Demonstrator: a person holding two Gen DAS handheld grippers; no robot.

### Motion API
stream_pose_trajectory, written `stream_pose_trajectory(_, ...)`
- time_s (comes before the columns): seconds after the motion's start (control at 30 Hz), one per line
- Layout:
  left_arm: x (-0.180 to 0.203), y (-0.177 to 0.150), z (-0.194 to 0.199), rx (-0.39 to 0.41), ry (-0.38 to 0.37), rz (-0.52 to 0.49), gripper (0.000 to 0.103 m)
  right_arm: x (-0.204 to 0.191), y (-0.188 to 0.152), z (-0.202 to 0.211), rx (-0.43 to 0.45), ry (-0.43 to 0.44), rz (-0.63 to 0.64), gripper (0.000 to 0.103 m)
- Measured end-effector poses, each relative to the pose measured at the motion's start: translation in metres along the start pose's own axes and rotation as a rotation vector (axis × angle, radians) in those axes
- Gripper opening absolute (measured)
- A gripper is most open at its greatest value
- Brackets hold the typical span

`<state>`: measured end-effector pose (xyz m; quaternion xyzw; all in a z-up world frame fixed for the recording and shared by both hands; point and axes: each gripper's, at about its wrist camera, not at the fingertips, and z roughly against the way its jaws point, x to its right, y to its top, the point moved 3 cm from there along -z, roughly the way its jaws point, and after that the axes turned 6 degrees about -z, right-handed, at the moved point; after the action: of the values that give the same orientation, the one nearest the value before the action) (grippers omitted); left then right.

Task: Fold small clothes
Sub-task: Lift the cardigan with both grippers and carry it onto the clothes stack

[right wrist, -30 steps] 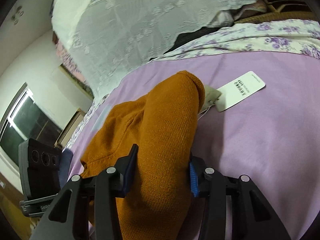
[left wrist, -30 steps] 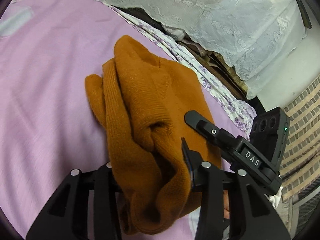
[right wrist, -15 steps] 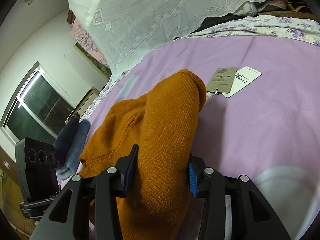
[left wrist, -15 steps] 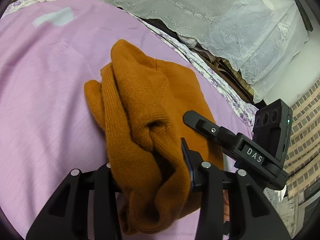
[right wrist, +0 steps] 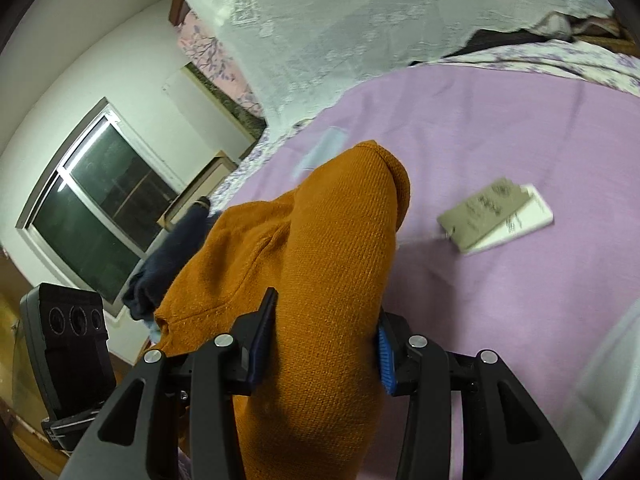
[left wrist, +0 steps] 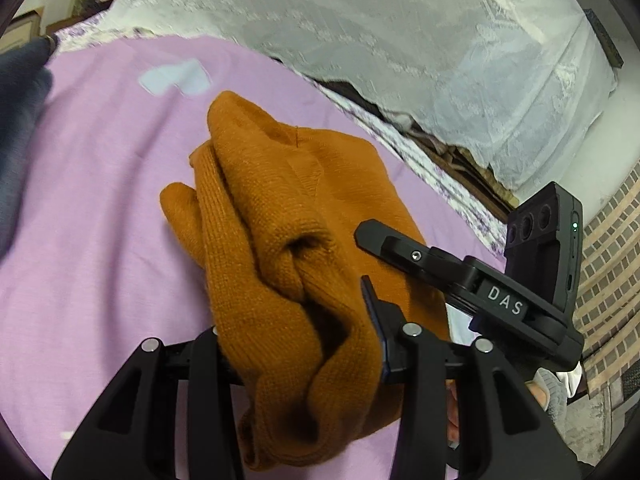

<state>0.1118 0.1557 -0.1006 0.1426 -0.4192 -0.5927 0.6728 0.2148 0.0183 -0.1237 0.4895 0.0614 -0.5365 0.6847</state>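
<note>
An orange knit sweater (left wrist: 288,216) hangs bunched over the purple bedsheet (left wrist: 100,208). My left gripper (left wrist: 300,340) is shut on a thick fold of it, and the cloth fills the space between its fingers. In the right wrist view the same sweater (right wrist: 328,264) rises as a rounded hump. My right gripper (right wrist: 324,340) is shut on that bundle, its blue pads pressing both sides. The other gripper's body shows at the right of the left wrist view and at the lower left of the right wrist view. Two paper tags (right wrist: 496,216) trail from the sweater on a string over the sheet.
A dark blue garment (right wrist: 172,256) lies on the sheet (right wrist: 500,128) beyond the sweater, seen also as a dark blue cloth (left wrist: 20,120) at the far left. White lace fabric (left wrist: 400,40) and a floral sheet (left wrist: 420,156) border the bed. A window (right wrist: 96,208) stands behind.
Both grippers have carried the sweater across the bed and slightly up. The dark blue garment has come into view. The paper tags have swung and now lie stacked to the right of the sweater.
</note>
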Motion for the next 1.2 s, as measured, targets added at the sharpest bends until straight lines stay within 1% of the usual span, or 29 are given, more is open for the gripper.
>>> stream_pose_trajectory(0.27,-0.035,0.018,0.054,0.082,0.049,0.017,0.04,-0.069,0.006,-0.022,-0.006,0.045,0.069,0.044)
stream_pose_trajectory(0.47,-0.06,0.04,0.096,0.168,0.087,0.022,0.04,-0.125,0.02,-0.039,0.0,0.088,0.127,0.044)
stream_pose_trajectory(0.57,-0.074,0.049,0.116,0.199,0.107,0.028,0.04,-0.153,0.025,-0.048,-0.001,0.11,0.155,0.044)
stream_pose_trajectory(0.67,-0.084,0.055,0.133,0.221,0.136,0.022,0.04,-0.173,0.03,-0.058,-0.006,0.128,0.166,0.044)
stream_pose_trajectory(0.93,-0.112,0.068,0.172,0.283,0.226,0.013,0.04,-0.228,0.037,-0.092,-0.034,0.174,0.209,0.044)
stream_pose_trajectory(1.2,-0.155,0.078,0.199,0.336,0.251,0.057,0.04,-0.279,0.037,-0.128,-0.057,0.197,0.262,0.044)
